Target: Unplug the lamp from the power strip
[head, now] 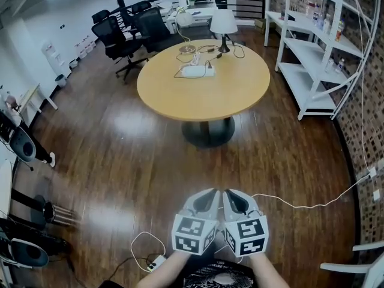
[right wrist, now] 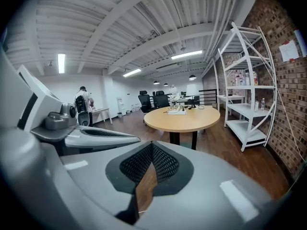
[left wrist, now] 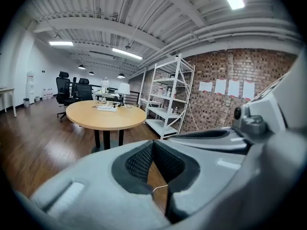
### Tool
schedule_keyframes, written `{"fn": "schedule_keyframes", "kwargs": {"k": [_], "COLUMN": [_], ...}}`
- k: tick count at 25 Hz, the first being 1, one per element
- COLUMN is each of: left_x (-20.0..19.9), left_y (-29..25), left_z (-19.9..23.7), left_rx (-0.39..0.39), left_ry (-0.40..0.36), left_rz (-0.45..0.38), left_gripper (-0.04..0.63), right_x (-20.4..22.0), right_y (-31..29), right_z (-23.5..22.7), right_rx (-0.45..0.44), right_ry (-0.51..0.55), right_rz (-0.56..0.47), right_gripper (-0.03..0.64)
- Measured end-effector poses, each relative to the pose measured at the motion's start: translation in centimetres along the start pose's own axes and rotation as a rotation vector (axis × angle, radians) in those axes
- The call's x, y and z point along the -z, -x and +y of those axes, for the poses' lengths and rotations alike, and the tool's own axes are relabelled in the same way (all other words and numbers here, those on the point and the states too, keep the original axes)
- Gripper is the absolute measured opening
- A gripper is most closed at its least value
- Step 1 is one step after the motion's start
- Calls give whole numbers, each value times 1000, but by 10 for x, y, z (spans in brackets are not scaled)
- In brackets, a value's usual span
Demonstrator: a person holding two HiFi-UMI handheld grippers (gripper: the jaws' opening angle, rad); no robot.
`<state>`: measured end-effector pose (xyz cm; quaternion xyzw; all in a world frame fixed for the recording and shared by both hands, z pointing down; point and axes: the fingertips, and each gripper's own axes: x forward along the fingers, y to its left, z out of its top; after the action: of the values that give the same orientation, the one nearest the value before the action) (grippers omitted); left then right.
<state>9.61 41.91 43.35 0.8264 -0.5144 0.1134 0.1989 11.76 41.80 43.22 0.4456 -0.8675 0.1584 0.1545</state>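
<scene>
A white-shaded lamp stands at the far side of the round wooden table, with a white power strip and loose cords beside it. Both grippers hang low in front of the person, well short of the table and side by side. The left gripper is shut and holds nothing, and so is the right gripper. From the left gripper the table and lamp look small and distant. Beyond the right gripper, the table bears the lamp.
A white shelf unit stands right of the table by a brick wall. Black office chairs are behind it at the left. A thin white cable crosses the wood floor, and another power strip lies near the person's feet. A person stands far back.
</scene>
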Motion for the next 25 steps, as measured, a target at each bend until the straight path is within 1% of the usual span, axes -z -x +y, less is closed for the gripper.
{"fn": "schedule_keyframes", "kwargs": {"k": [6, 10, 17, 25], "left_x": [-31, -40, -54, -76], "left_y": [-32, -45, -77, -117], "left_z": [66, 100, 131, 162], "left_rx": [29, 38, 54, 29], "left_ry": [1, 7, 14, 10], "left_rz": [-4, -2, -4, -16], "left_gripper": [5, 5, 5, 5], "right_x": [-33, -46, -60, -77], "right_y": [-76, -108, -151, -198], "right_z": [2, 9, -5, -29], "right_rx": [26, 34, 46, 28], "right_ry": [-6, 8, -4, -8], "right_rz": [15, 24, 26, 15], "right_gripper": [2, 2, 2, 2]}}
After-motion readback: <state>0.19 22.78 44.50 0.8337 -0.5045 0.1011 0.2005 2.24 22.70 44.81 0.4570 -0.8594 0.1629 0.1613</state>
